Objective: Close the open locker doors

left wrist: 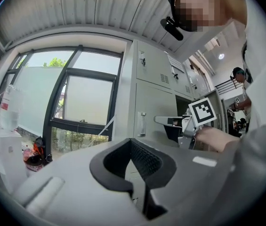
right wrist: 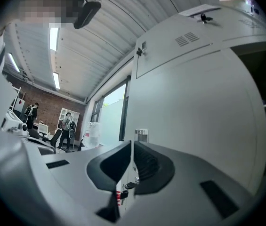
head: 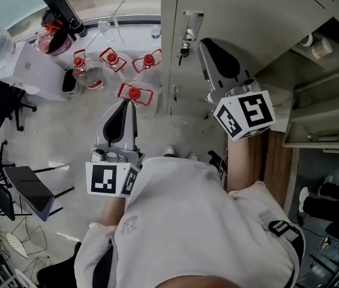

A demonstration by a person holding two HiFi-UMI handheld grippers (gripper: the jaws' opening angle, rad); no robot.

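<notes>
A grey locker door (head: pixel 241 17) stands partly open, its latch plate (head: pixel 192 24) and hanging key (head: pixel 184 51) at its left edge. To its right the open compartment (head: pixel 319 110) shows its shelves. My right gripper (head: pixel 212 51) is shut and empty, its tips close to the door's face; whether they touch it I cannot tell. In the right gripper view the door (right wrist: pixel 194 93) fills the frame beyond the closed right gripper (right wrist: pixel 132 146), with the latch plate (right wrist: pixel 141 135) just above the tips. My left gripper (head: pixel 123 110) hangs lower over the floor, shut and empty. The left gripper (left wrist: pixel 133 144) faces the locker bank (left wrist: pixel 154 98).
Several large water bottles with red handles (head: pixel 134 92) stand on the floor by the window. A black chair (head: pixel 31 188) is at the left, white boxes (head: pixel 31 71) at the back left. People (right wrist: pixel 67 125) stand far off in the room.
</notes>
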